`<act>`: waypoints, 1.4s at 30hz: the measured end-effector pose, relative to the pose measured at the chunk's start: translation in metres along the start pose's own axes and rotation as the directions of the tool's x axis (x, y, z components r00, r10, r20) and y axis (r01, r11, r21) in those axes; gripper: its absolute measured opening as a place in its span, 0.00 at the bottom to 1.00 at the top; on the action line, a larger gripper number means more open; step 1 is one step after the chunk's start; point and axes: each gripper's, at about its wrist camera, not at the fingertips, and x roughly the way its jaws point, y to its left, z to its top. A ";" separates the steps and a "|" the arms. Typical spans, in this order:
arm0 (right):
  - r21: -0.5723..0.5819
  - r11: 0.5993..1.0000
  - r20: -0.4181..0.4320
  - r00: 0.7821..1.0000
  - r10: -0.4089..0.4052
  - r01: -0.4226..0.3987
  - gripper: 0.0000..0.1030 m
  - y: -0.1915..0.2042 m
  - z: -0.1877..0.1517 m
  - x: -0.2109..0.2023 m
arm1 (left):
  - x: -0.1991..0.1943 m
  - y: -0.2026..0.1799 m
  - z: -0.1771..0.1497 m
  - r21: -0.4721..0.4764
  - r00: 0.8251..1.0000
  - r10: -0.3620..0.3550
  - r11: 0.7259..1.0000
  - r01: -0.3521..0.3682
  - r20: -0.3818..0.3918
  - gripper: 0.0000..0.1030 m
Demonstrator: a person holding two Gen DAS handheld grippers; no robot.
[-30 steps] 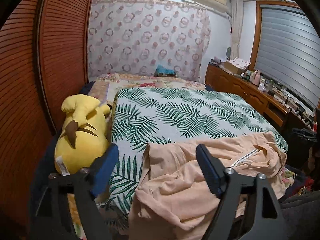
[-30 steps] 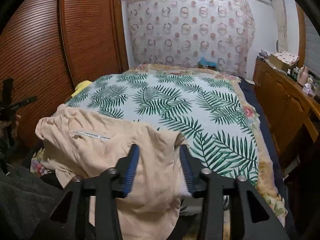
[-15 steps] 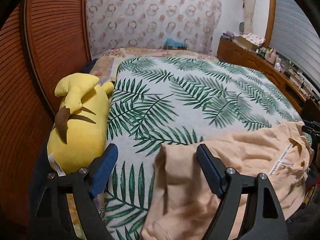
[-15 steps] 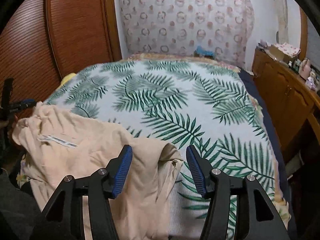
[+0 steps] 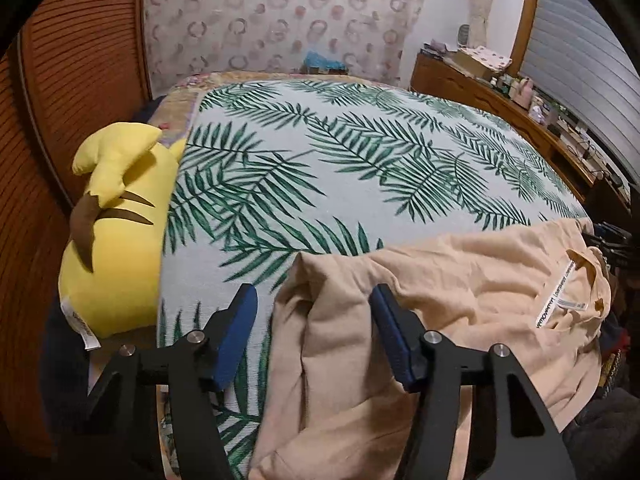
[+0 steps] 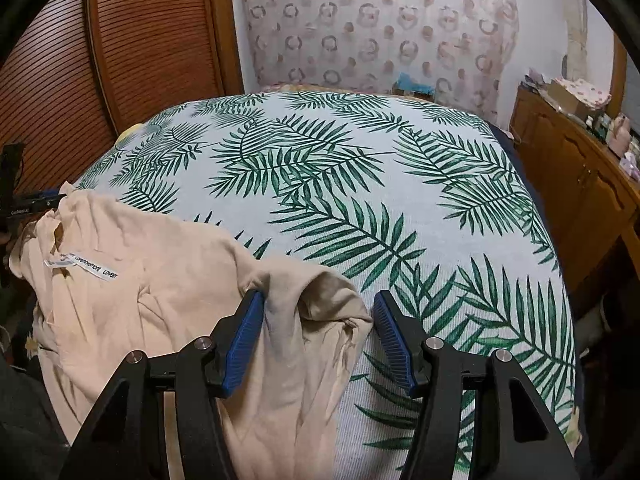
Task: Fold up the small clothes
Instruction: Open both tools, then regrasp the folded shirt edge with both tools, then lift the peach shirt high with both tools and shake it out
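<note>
The shirt (image 5: 460, 280) lies rumpled at the lower right of the left wrist view and the lower left of the right wrist view, on the near edge of the bed (image 6: 340, 184). The left gripper (image 5: 314, 336) is spread apart around one corner fold. The right gripper (image 6: 318, 338) is also apart, straddling a sleeve. Risk: closing on bunched layers may pinch several plies at once. Part of the shirt hangs over the edge and may slide off.
</note>
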 end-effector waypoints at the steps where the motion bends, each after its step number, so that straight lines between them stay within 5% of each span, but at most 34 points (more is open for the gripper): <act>1: 0.000 1.000 0.001 1.000 0.005 -0.005 0.58 0.000 0.000 0.000 | 0.000 -0.002 0.000 0.008 1.000 -0.009 1.000 0.009 0.005 0.48; 5: -0.023 1.000 -0.006 1.000 0.016 -0.016 0.56 0.005 -0.001 0.002 | 0.001 -0.007 0.001 0.021 0.999 -0.051 0.998 0.051 -0.002 0.27; 6: -0.032 0.999 -0.011 1.000 0.025 -0.025 0.52 0.007 0.000 0.003 | 0.000 -0.009 0.001 0.028 0.998 -0.063 0.998 0.063 -0.002 0.17; 7: -0.044 0.998 -0.016 0.999 0.042 -0.042 0.34 0.010 0.000 0.002 | -0.001 -0.011 0.001 0.034 0.998 -0.063 0.997 0.063 0.000 0.14; 8: -0.054 0.997 -0.024 0.998 0.060 -0.062 0.20 0.013 0.000 0.002 | -0.003 -0.014 0.000 0.040 0.999 -0.051 0.998 0.051 0.001 0.13; 9: -0.063 0.995 -0.031 0.997 0.077 -0.079 0.17 0.017 0.000 0.001 | -0.005 -0.016 0.001 0.043 0.999 -0.037 0.998 0.037 0.007 0.12; 15: -0.068 0.993 0.054 0.994 0.100 -0.096 0.13 0.027 0.001 -0.037 | -0.066 -0.029 0.001 0.019 0.985 -0.061 0.998 0.059 0.160 0.10; 24: -0.045 0.995 0.286 0.954 0.094 -0.084 0.12 0.017 0.012 -0.156 | -0.174 -0.053 0.011 0.022 0.903 -0.111 0.993 0.112 0.414 0.10; 42: -0.117 0.993 0.552 0.831 0.066 -0.001 0.12 0.026 0.021 -0.289 | -0.273 -0.057 0.054 0.074 0.772 -0.086 0.996 0.051 0.630 0.10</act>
